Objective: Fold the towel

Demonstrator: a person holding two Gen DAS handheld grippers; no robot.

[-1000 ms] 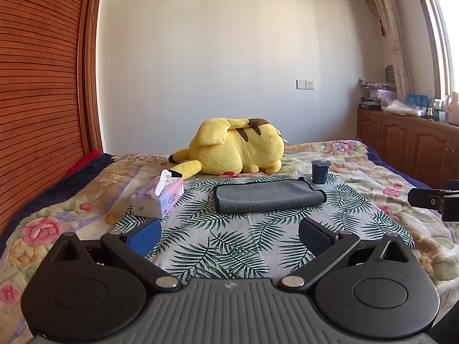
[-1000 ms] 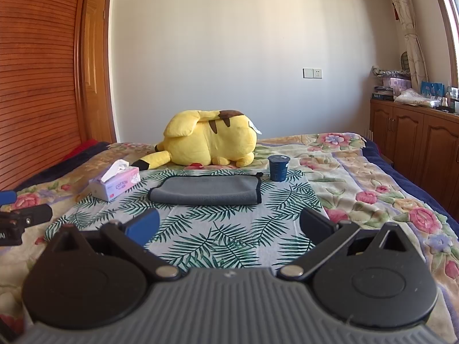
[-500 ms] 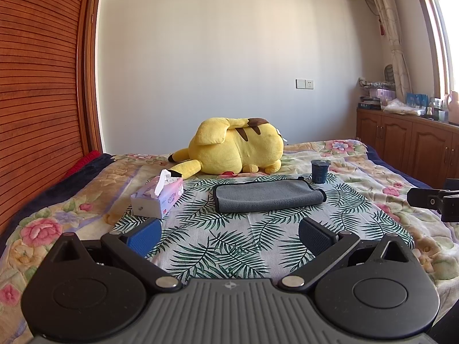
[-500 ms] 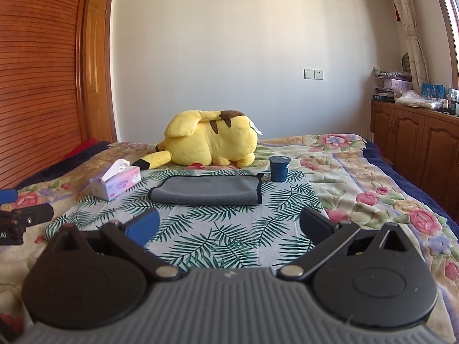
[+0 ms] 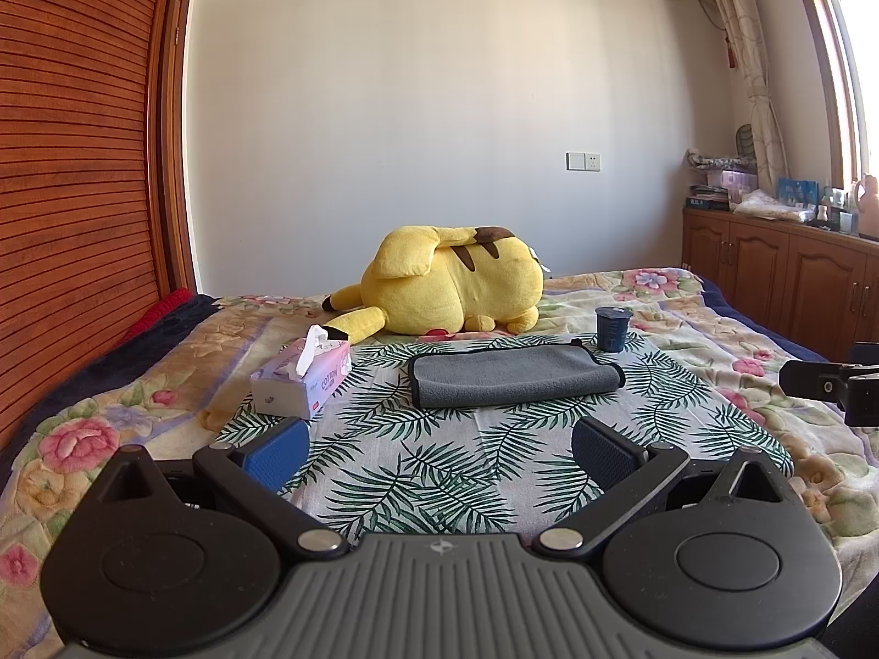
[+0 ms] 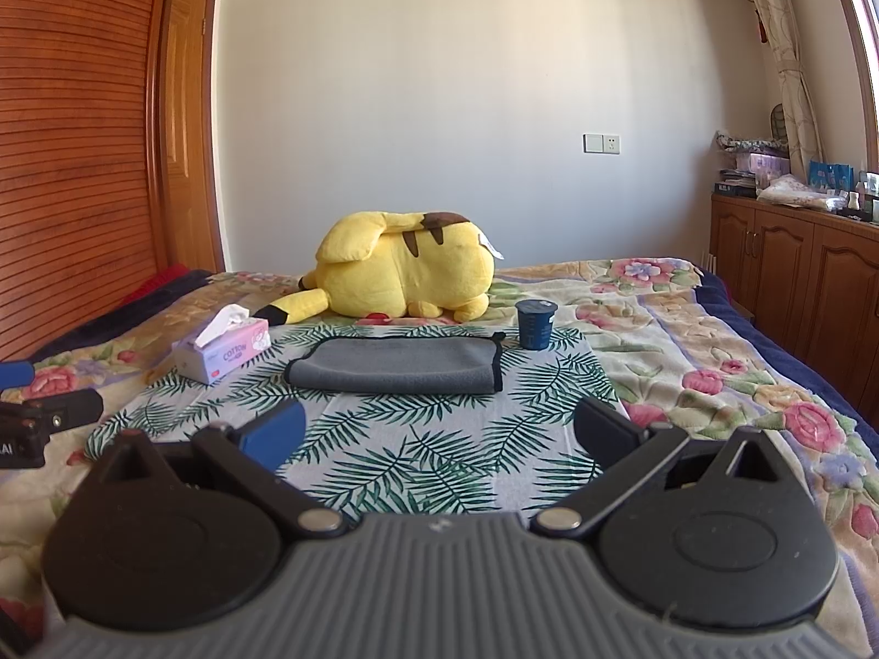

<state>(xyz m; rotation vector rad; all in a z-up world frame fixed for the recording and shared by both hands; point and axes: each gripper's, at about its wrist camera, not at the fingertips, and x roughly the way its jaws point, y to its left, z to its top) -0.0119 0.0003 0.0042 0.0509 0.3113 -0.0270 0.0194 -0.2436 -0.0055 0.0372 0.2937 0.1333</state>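
A grey towel (image 5: 513, 376) with a dark edge lies folded flat on a palm-leaf cloth (image 5: 439, 472) on the bed; it also shows in the right wrist view (image 6: 398, 365). My left gripper (image 5: 437, 447) is open and empty, well short of the towel. My right gripper (image 6: 437, 436) is open and empty, also short of the towel. Each gripper appears at the edge of the other's view: the right one (image 5: 829, 381), the left one (image 6: 38, 423).
A yellow plush toy (image 5: 456, 285) lies behind the towel. A tissue box (image 5: 302, 379) stands left of the towel. A dark blue cup (image 5: 611, 328) stands at its far right corner. Wooden cabinets (image 5: 780, 269) line the right wall, a slatted wardrobe (image 5: 77, 176) the left.
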